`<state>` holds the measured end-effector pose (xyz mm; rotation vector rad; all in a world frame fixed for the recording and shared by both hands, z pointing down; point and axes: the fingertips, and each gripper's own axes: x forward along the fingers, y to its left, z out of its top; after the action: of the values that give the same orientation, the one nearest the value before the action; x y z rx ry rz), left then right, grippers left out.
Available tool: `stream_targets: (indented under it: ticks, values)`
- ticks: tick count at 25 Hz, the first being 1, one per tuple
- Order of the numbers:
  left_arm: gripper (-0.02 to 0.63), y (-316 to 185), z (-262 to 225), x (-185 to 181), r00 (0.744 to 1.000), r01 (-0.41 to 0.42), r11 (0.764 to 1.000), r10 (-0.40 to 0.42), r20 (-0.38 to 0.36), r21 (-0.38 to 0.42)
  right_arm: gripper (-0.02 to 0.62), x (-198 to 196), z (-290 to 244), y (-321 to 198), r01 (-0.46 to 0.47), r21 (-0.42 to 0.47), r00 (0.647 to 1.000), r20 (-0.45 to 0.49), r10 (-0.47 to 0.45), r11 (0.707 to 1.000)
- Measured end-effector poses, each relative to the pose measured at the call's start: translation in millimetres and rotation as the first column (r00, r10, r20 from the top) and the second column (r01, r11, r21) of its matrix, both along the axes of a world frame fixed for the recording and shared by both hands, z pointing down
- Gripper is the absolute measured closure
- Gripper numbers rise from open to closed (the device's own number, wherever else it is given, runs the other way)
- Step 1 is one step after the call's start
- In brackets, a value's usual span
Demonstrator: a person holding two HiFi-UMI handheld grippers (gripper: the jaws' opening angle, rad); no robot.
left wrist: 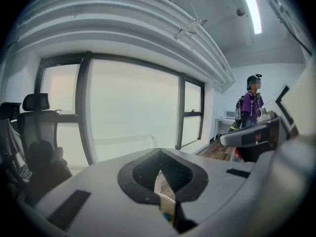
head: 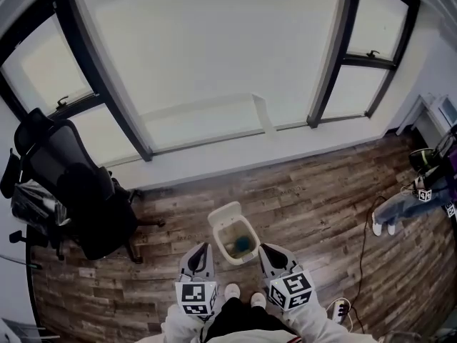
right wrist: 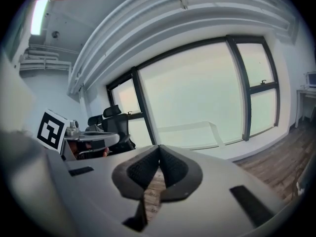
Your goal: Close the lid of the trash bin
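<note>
In the head view a small white trash bin (head: 235,240) stands on the wood floor just in front of my feet. Its lid (head: 224,212) is raised and leans toward the window, and something blue (head: 243,245) lies inside. My left gripper (head: 202,249) hangs just left of the bin and my right gripper (head: 263,249) just right of it; neither touches it. In the left gripper view the left gripper (left wrist: 159,155) has its pads meeting, and a sliver of the bin (left wrist: 165,201) shows below them. The right gripper (right wrist: 158,149) is likewise shut on nothing, with only floor below.
A black office chair (head: 78,191) stands at the left by the big window (head: 214,56). Another person (head: 403,204) stands at the far right near a white desk (head: 428,113). A dark cable (head: 363,241) runs across the floor to the right of me.
</note>
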<state>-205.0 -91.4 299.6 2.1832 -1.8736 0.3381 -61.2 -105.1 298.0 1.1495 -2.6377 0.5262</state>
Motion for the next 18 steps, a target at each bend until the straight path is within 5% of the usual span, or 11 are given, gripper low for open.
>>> stream_targets:
  ticks: [5, 18]
  values:
    - [0.598, -45.8, 35.4, -28.1, 0.997, -0.076, 0.997, 0.076, 0.013, -0.004, 0.571, -26.8, 31.9, -38.1, -0.053, -0.020, 0.999, -0.009, 0.053, 0.998]
    - [0.598, -153.5, 174.7, -57.5, 0.993, -0.109, 0.989, 0.113, 0.039, -0.096, 0.571, -53.9, 144.8, -136.7, -0.122, -0.086, 0.992, -0.046, 0.118, 0.989]
